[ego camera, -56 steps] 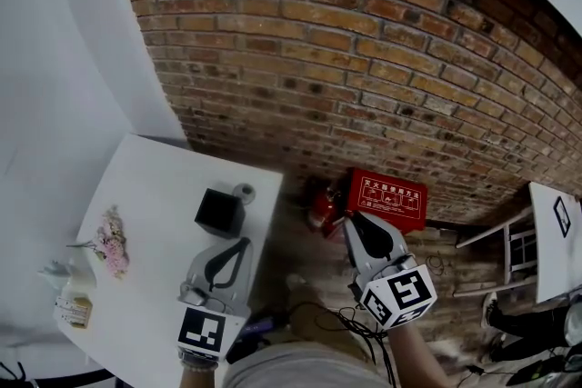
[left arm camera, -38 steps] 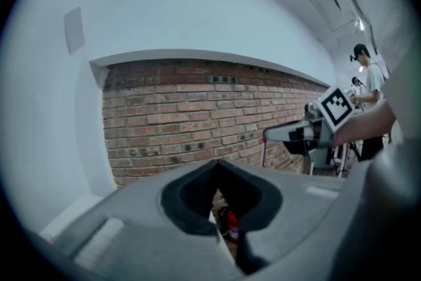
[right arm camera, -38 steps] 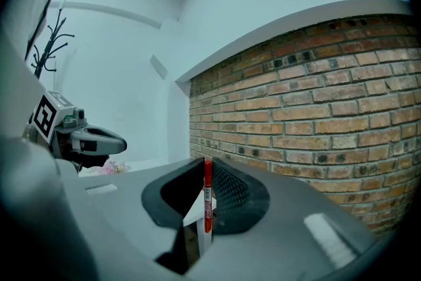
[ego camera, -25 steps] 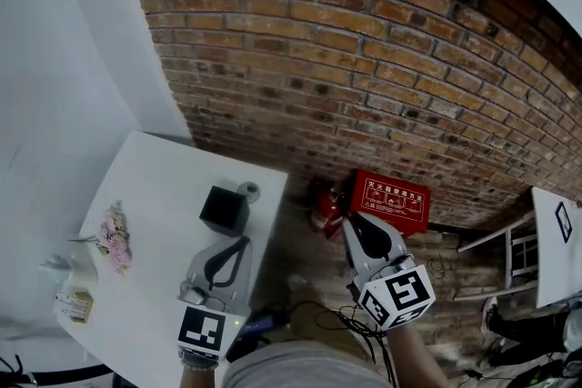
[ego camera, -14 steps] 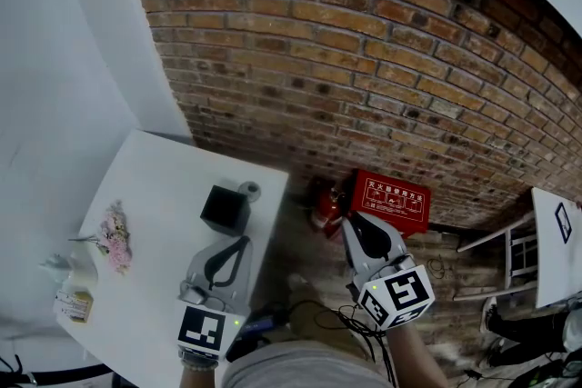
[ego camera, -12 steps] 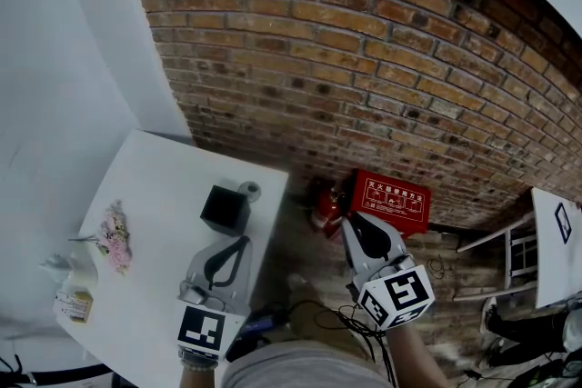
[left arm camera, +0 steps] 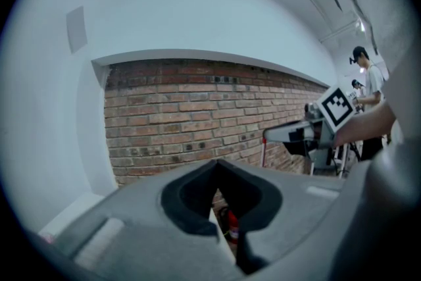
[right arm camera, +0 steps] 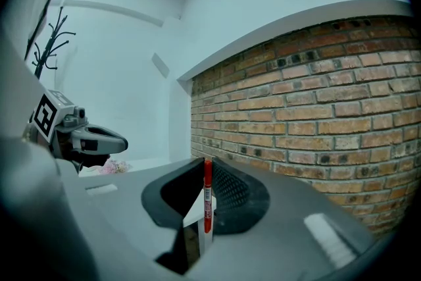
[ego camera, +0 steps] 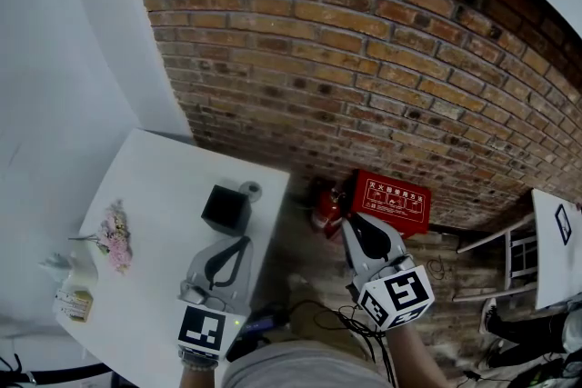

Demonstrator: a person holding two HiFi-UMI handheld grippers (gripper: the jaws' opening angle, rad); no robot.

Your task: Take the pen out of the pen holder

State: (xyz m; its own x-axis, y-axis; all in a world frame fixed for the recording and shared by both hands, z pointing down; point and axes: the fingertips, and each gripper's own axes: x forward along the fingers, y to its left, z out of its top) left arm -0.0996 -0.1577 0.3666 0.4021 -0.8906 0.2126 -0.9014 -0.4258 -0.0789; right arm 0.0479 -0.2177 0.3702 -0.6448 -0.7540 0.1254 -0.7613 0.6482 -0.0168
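Note:
A black cube-shaped pen holder (ego camera: pixel 225 209) stands on the white table (ego camera: pixel 155 195) near its right edge. My left gripper (ego camera: pixel 243 242) hovers just in front of it, jaws shut with nothing between them (left arm camera: pixel 217 166). My right gripper (ego camera: pixel 349 222) is off the table to the right, above the floor. Its jaws are shut on a red pen (right arm camera: pixel 208 197), which stands upright between the fingertips in the right gripper view. The pen does not show in the head view.
A small grey cylinder (ego camera: pixel 248 190) sits behind the holder. Pink flowers (ego camera: pixel 114 241) and a small bottle (ego camera: pixel 73 306) lie at the table's left. A red fire extinguisher (ego camera: pixel 323 212) and red box (ego camera: pixel 389 198) stand by the brick wall (ego camera: pixel 364 59). Cables (ego camera: pixel 332 318) trail below.
Only the head camera has shifted slightly; both grippers keep their places and the pen stays in the right jaws.

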